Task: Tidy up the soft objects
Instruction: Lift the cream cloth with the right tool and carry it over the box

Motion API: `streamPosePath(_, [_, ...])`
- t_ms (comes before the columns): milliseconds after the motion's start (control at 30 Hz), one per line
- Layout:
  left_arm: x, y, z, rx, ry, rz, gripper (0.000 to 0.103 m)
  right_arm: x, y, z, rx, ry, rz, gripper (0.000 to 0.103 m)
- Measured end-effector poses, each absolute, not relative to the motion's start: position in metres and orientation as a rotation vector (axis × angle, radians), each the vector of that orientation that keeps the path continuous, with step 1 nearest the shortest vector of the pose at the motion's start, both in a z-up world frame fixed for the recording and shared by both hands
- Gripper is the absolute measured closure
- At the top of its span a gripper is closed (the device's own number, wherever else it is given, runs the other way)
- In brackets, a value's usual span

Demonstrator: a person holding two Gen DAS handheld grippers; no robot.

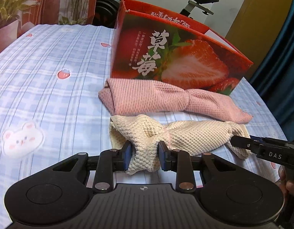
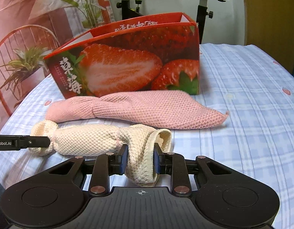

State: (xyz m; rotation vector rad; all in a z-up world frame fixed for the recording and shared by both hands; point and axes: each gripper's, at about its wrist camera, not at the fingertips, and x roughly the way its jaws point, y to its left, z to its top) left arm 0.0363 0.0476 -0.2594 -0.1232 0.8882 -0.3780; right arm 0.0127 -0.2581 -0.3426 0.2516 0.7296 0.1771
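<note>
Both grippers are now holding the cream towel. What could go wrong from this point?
1. Each gripper pinches only one bunched end of the cream towel, so the middle may sag and unroll.
2. The pink towel lies right behind it and could be dragged along.
3. The strawberry box stands close; a swinging towel might push it.

**A bedroom in a home**

The surface is a bed (image 1: 51, 61) with a blue checked sheet printed with strawberries and bunnies. Behind it hangs a curtain (image 2: 32, 19) with a plant print, and an exercise bike (image 2: 202, 5) stands by the white wall. A strawberry box (image 2: 127, 61) sits on the bed.
</note>
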Motion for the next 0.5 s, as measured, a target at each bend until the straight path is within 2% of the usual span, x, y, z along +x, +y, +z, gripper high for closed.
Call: streamPosePath(500, [0.024,0.052,-0.262,-0.163,0.882,-0.372,0.07,-0.003,-0.257,-0.345,0.286,0.729,0.183,0.078])
